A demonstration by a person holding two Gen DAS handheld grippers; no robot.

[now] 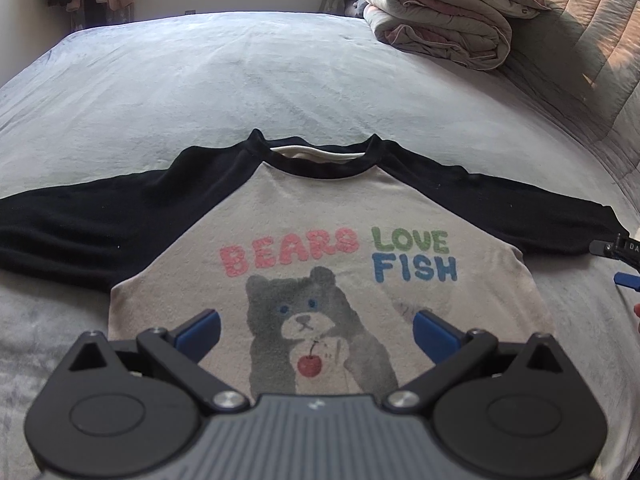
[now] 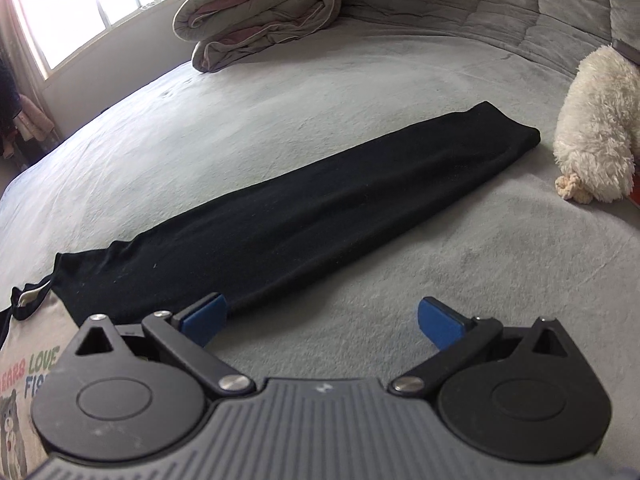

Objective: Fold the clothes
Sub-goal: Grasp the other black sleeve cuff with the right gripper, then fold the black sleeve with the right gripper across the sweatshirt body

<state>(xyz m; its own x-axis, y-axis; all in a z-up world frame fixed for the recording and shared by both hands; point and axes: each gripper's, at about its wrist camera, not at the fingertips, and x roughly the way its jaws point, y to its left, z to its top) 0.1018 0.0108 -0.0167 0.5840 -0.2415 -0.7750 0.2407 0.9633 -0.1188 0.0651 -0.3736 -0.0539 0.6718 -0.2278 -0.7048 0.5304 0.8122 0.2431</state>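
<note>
A raglan shirt [image 1: 328, 216] lies flat, front up, on the grey bed, with a cream body, black sleeves, a bear print and the words BEARS LOVE FISH. My left gripper [image 1: 316, 334] hovers open over the bear print, nothing between its blue pads. In the right wrist view the shirt's black right sleeve [image 2: 320, 208] stretches out straight toward the far right. My right gripper [image 2: 322, 326] stands open just in front of that sleeve's near edge, its left pad close to the cloth. The right gripper's tip [image 1: 624, 252] also shows at the sleeve's end in the left wrist view.
A folded quilt [image 1: 440, 20] sits at the far right of the bed [image 1: 200, 92], and shows as a quilt [image 2: 260, 12] in the right view. A fluffy white toy [image 2: 596, 128] lies just beyond the sleeve cuff. A padded headboard [image 2: 520, 0] borders the far side.
</note>
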